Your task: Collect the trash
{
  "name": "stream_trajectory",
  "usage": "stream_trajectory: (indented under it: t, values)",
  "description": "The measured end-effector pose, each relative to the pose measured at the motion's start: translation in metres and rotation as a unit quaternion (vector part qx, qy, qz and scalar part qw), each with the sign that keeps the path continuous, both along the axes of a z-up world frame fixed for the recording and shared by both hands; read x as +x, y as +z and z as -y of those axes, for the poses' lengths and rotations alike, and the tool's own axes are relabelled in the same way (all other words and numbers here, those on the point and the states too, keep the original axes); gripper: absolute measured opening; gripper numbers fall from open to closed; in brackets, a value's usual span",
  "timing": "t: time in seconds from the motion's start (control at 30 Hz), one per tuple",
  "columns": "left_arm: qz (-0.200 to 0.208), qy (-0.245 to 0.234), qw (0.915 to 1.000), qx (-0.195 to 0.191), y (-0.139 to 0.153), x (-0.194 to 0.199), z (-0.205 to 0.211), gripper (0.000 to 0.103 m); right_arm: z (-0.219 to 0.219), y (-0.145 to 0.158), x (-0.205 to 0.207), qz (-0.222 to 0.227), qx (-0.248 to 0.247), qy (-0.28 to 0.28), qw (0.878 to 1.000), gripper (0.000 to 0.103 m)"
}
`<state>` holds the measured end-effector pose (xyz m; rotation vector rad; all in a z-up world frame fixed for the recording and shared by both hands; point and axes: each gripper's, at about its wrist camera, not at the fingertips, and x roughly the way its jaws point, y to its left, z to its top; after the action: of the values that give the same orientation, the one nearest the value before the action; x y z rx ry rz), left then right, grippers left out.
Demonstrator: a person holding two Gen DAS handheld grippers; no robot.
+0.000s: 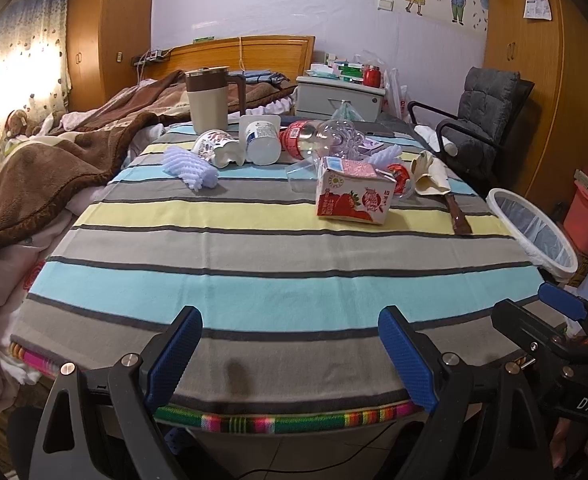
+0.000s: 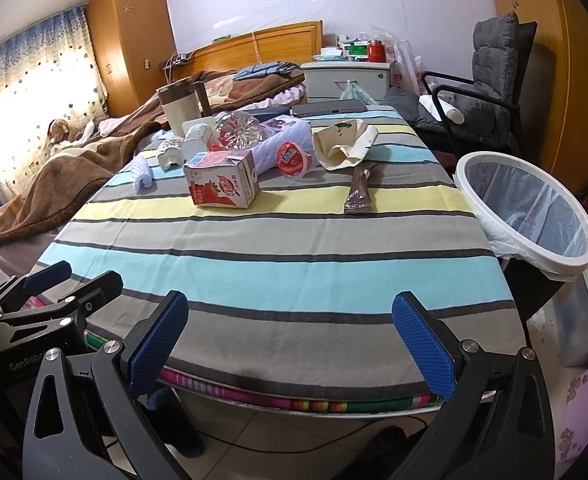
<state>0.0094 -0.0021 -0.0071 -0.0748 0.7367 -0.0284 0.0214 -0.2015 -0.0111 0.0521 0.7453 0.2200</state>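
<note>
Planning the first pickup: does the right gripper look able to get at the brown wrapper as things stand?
Probably yes. The right gripper is open and empty, the striped cloth before it is bare, and the brown wrapper lies alone near the bin.

I see a matt woven striped tablecloth (image 2: 278, 240), a printed, slightly glossy paper strawberry milk carton (image 2: 222, 184), a clear shiny plastic bottle (image 1: 326, 136), a thin translucent bin liner (image 2: 534, 208), and textured blue rubbery pads (image 1: 174, 356) on matt black gripper arms.
</note>
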Motion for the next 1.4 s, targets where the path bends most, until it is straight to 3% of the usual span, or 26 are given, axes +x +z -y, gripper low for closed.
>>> stream_trajectory:
  t: [0.07,0.13,0.3,0.43,0.57,0.77,1.0,1.2,1.33,1.4]
  values:
    - [-0.003,-0.005,0.9999,-0.009,0.0,0.007,-0.001,0.09,0.003,0.0,0.004,-0.002,0.002,-0.002,1.0,0.102]
    - [-0.005,-0.013,0.9998,-0.015,0.001,0.016,-0.001,0.09,0.006,0.0,0.008,-0.006,0.005,-0.004,1.0,0.095]
    - [-0.001,-0.031,0.9993,0.019,0.006,0.043,0.013,0.085,0.018,0.004,0.027,-0.016,0.019,-0.012,1.0,0.089]
    - [-0.007,-0.051,0.9987,0.007,0.009,0.07,0.021,0.078,0.024,0.004,0.042,-0.028,0.029,-0.013,0.999,0.08]
    - [-0.01,-0.072,0.9972,-0.017,0.01,0.097,0.028,0.078,0.031,0.001,0.065,-0.048,0.037,-0.019,0.998,0.067]
    - [-0.009,-0.087,0.995,-0.048,0.014,0.126,0.033,0.078,0.039,-0.007,0.099,-0.077,0.051,-0.023,0.995,0.063]
    - [-0.014,-0.08,0.9954,-0.052,0.01,0.143,0.039,0.082,0.035,-0.013,0.119,-0.097,0.045,-0.022,0.994,0.059]
    - [-0.031,-0.075,0.9959,-0.04,0.002,0.158,0.049,0.082,0.035,-0.018,0.127,-0.108,0.028,-0.026,0.993,0.044]
    - [-0.048,-0.077,0.995,-0.042,-0.003,0.167,0.049,0.076,0.04,-0.017,0.13,-0.109,0.022,-0.029,0.993,0.024]
    - [-0.047,-0.081,0.9946,-0.045,-0.003,0.167,0.048,0.075,0.045,-0.017,0.128,-0.109,0.028,-0.03,0.993,0.021]
